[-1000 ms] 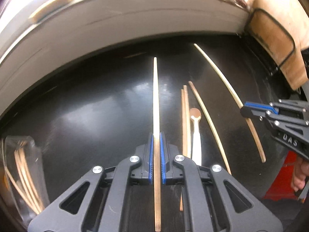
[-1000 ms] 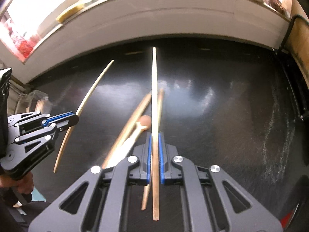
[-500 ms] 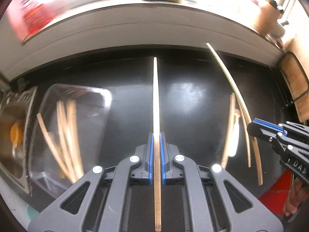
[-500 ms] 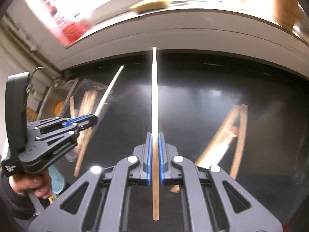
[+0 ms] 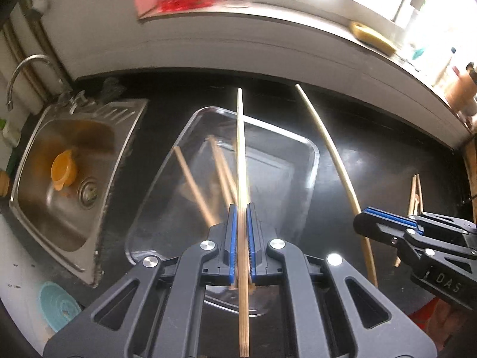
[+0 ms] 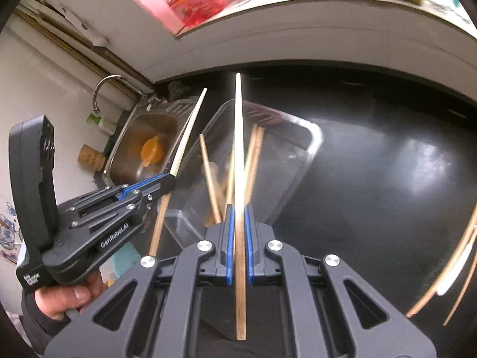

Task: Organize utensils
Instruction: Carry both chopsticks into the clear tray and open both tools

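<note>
My left gripper (image 5: 241,232) is shut on a wooden chopstick (image 5: 241,155) and holds it over a clear plastic tray (image 5: 310,155) that has several chopsticks (image 5: 193,185) lying in it. My right gripper (image 6: 238,232) is shut on another chopstick (image 6: 238,137) just right of the left one, also near the tray (image 6: 313,137). Each gripper shows in the other's view, the right one (image 5: 384,223) and the left one (image 6: 155,185). More chopsticks and a spoon (image 6: 453,274) lie on the black counter to the right.
A steel sink (image 5: 65,161) with an orange cup (image 5: 62,170) and a tap (image 5: 21,71) is left of the tray. A white wall ledge (image 5: 268,38) runs behind the black counter (image 6: 387,149). A blue round object (image 5: 56,307) lies at the near left.
Both grippers have swung left with their chopsticks, from over the loose utensils to over the clear tray. The sink has come into view.
</note>
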`<state>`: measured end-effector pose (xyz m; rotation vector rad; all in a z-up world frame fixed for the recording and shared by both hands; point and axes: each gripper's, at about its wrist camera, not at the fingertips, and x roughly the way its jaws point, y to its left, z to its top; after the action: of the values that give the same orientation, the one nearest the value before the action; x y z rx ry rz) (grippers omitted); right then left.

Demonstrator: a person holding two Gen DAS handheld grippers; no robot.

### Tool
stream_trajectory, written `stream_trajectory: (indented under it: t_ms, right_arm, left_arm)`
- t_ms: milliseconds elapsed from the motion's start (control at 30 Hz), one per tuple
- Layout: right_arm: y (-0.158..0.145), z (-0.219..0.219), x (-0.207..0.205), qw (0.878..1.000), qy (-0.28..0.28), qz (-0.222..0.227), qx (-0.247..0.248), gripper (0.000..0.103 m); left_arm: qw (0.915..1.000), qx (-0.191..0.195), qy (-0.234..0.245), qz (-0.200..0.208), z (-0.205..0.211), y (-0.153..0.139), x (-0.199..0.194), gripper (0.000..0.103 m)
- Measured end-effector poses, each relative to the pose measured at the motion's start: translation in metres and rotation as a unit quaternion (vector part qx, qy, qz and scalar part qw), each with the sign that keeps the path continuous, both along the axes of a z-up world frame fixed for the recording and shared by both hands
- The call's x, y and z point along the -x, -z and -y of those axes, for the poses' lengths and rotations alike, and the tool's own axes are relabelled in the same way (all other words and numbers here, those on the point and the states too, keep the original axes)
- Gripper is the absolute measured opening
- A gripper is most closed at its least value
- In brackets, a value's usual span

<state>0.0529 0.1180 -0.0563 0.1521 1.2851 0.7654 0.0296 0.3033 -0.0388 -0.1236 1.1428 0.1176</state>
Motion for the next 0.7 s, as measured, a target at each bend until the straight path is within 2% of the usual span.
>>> stream_trajectory:
  t_ms: [333,700]
  right_arm:
    - [0.026,-0.056,-0.012,0.999,0.003,-0.034,0.013,0.008]
    - [0.057,-0.065,-0.025,0.997,0.010,-0.068,0.034,0.008]
  left_arm:
    - [0.9994,0.009,0.004,-0.032,-0.036,0.026,-0.012,0.006]
    - [0.9980,0.014,0.010,-0.060,-0.043,0.055,-0.025,0.006]
